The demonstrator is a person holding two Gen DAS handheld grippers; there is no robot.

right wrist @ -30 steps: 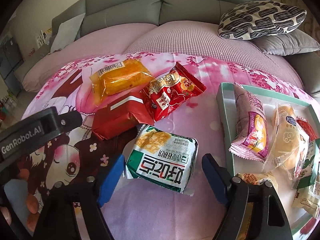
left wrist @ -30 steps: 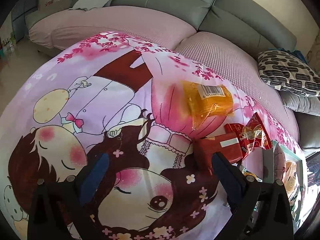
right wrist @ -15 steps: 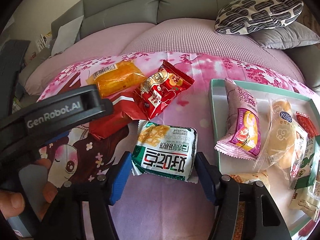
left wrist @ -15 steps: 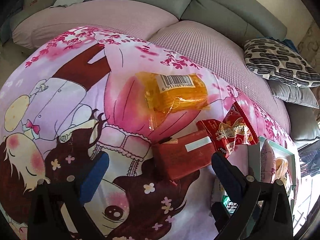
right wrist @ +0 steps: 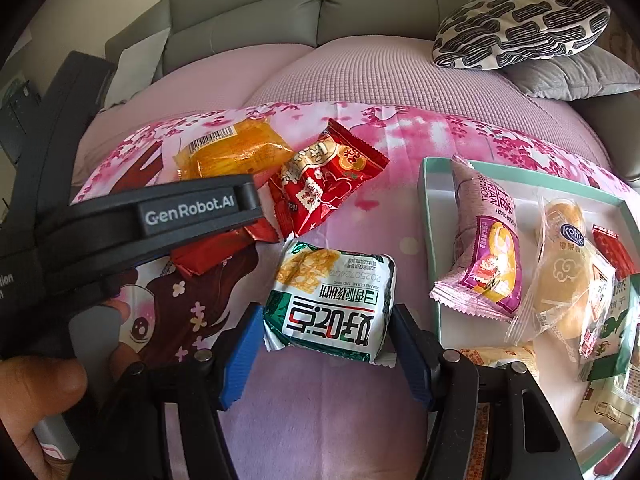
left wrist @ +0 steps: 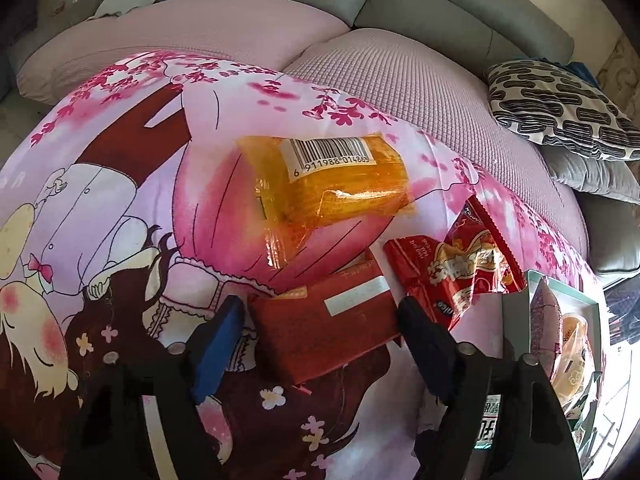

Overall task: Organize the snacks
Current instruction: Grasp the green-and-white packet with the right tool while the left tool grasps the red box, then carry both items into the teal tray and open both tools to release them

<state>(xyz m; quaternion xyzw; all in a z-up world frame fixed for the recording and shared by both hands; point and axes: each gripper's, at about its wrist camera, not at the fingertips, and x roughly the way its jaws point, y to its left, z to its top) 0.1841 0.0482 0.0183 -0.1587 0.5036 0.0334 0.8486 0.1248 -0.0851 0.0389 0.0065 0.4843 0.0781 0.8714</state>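
Between both tongs lie packets crosswise — left (left wrist: 320, 332) closing on red packet (left wrist: 324, 328), right (right wrist: 326, 340) seemingly clamping green packet (right wrist: 332, 300).

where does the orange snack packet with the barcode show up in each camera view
Left wrist view: orange packet sits centre, above the red pack.
Right wrist view: orange packet lies upper left, just behind the left gripper's arm.
Shared landmark: the bright red printed packet lies just right of it in both.

Left gripper (left wrist: 320, 322) fingers just closing inward, right gripper (right wrist: 326, 334) fingers clamped, both angled downward
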